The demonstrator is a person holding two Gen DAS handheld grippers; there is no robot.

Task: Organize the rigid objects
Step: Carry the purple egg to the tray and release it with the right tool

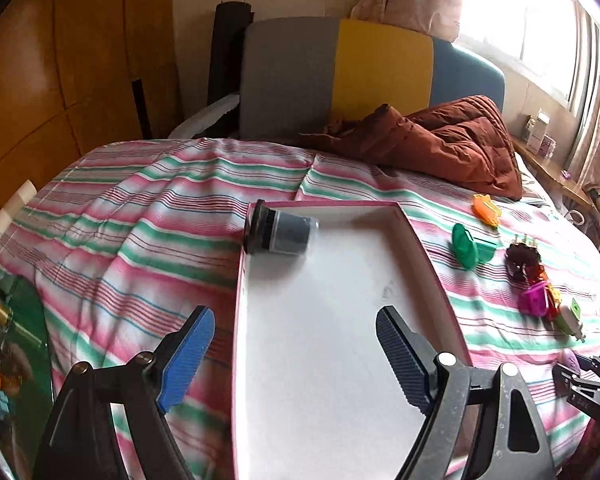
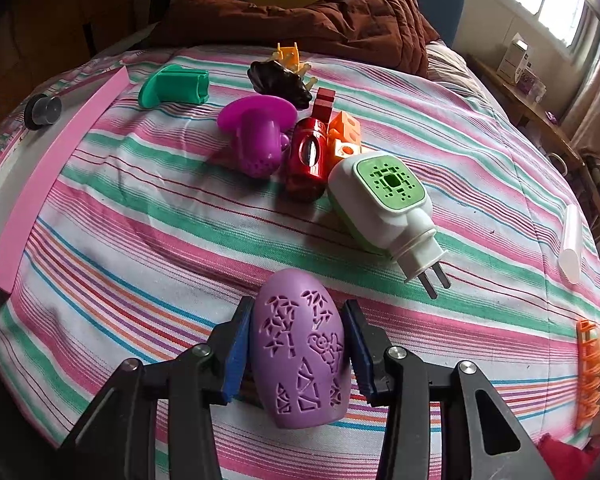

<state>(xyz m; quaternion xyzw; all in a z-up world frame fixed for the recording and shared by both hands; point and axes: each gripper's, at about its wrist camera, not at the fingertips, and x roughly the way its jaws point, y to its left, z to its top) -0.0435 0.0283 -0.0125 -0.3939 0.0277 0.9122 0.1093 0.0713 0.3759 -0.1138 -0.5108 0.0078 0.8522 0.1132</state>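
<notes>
No legible text, label, brand or number on any object in either view.

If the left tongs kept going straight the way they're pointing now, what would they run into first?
Most likely the bare white floor of the pink-edged box. The open left tongs point down into it. The black-capped jar lies farther on, at the box's far corner, though depth is uncertain.

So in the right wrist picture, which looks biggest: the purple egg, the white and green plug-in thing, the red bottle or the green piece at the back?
1. purple egg, though it is nearest the camera, held in the right tool
2. white and green plug-in
3. red bottle and green piece: look alike, and the green one lies farther back, so unranked.
</notes>
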